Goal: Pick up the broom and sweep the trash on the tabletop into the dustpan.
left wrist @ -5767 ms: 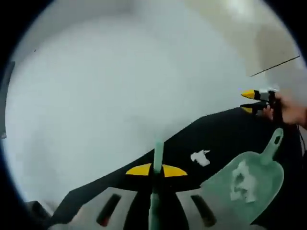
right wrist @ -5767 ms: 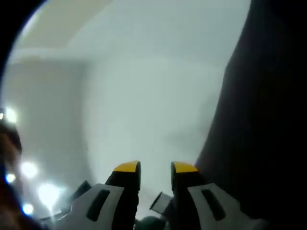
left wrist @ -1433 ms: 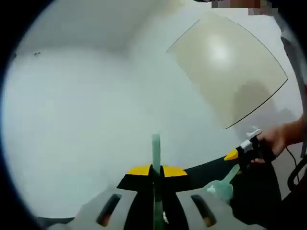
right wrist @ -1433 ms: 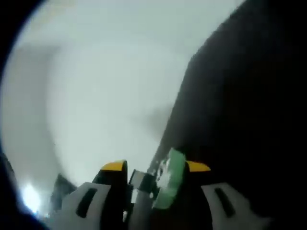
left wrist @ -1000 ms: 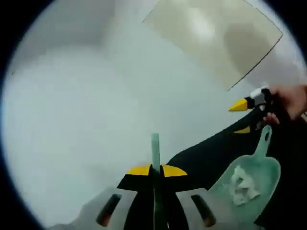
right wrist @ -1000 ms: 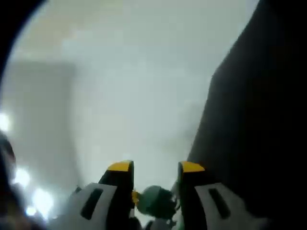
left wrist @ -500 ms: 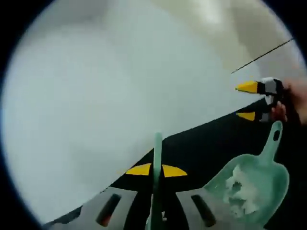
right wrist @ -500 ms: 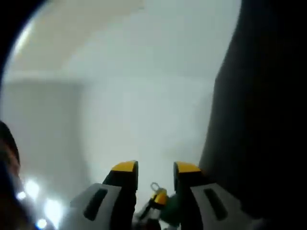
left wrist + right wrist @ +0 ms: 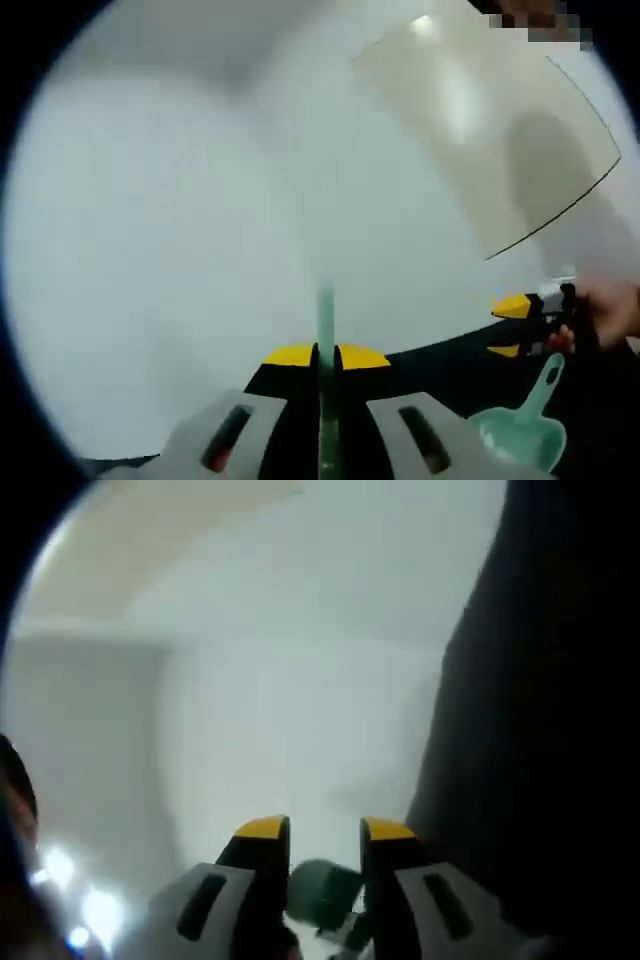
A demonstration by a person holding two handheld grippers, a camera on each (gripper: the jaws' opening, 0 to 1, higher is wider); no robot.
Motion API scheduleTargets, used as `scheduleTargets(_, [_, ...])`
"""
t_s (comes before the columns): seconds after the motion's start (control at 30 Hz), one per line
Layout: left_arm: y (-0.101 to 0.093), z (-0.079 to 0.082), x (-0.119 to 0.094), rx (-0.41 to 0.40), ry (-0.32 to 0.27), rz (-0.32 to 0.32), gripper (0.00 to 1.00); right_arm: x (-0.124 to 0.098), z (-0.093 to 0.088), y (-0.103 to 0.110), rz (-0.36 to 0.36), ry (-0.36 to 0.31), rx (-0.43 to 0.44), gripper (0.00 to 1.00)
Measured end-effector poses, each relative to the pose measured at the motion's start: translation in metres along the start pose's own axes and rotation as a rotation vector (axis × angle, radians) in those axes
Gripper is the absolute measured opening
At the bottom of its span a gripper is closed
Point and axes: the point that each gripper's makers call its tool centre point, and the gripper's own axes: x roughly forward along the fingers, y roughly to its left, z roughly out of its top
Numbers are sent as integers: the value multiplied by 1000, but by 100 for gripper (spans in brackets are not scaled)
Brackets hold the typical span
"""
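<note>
My left gripper [image 9: 325, 354] is shut on the thin green broom handle [image 9: 325, 315], which stands up between its yellow tips. The pale green dustpan [image 9: 520, 437] lies on the black tabletop [image 9: 440, 365] at the lower right of the left gripper view, its handle pointing at my right gripper [image 9: 512, 328], which a hand [image 9: 610, 312] holds. In the right gripper view, my right gripper [image 9: 325, 830] has the blurred green dustpan handle [image 9: 325, 890] between its jaws. The broom's head and the dustpan's contents are out of sight.
A white wall fills most of both views, with a beige panel [image 9: 500, 130] at the upper right of the left gripper view. The black tabletop [image 9: 540, 730] runs down the right side of the right gripper view.
The left gripper view has swung upward, so the dustpan now sits lower and smaller in it and the white scraps inside it are lost from sight. Both grips look unchanged.
</note>
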Motion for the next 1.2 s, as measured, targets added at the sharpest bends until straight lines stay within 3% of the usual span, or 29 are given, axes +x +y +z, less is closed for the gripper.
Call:
scheduleTargets(0.03, [-4, -8, 3, -23, 3, -19, 4, 0, -1, 1, 0, 2, 0, 29])
scheduleTargets(0.13, [-3, -50, 0, 24, 153, 35, 4, 1, 1, 1, 3, -6, -3, 29])
scheduleTargets(0.17, [-3, -46, -1, 53, 78, 54, 4, 1, 1, 1, 3, -8, -5, 29])
scheduleTargets(0.23, [-10, -45, -2, -22, 88, 44, 4, 2, 1, 0, 3, -8, -11, 29])
scheduleTargets(0.33, [-20, -41, -2, 6, 116, 62, 4, 2, 1, 1, 9, -9, -11, 29])
scheduleTargets(0.37, [-26, -39, -3, -25, 123, 59, 4, 3, 2, 1, 10, -9, -7, 29])
scheduleTargets(0.47, [-46, -26, -13, -33, 109, 80, 4, 2, 2, 1, 15, -10, 3, 29])
scheduleTargets(0.53, [-59, -8, -19, -166, 42, 74, 4, 2, 2, 1, 15, -11, 3, 28])
scheduleTargets(0.6, [-70, 7, -20, -227, 0, 28, 4, 3, 1, 1, 15, -10, 2, 28])
scheduleTargets(0.67, [-69, 24, -28, -262, -35, 48, 4, 3, 1, 1, 15, -10, 3, 28])
scheduleTargets(0.77, [-43, 58, -53, -174, -111, 118, 4, 3, 1, 1, 16, -9, 7, 28])
scheduleTargets(0.87, [-12, 74, -83, -138, -146, 180, 4, 3, 1, 0, 16, -11, 8, 28])
scheduleTargets(0.93, [2, 71, -96, -131, -128, 173, 4, 4, 1, -2, 14, -11, 1, 28])
scheduleTargets(1.0, [10, 67, -108, -43, -119, 159, 4, 5, 0, -3, 10, -10, -6, 28])
scheduleTargets(1.07, [10, 52, -117, 3, -74, 144, 4, 5, 0, -3, 7, -9, -8, 28])
scheduleTargets(1.17, [1, 31, -114, 24, -59, 100, 4, 5, 0, -4, 7, -10, -11, 28])
scheduleTargets(1.2, [-2, 20, -112, 72, -26, 94, 4, 5, 1, -4, 6, -10, -11, 28])
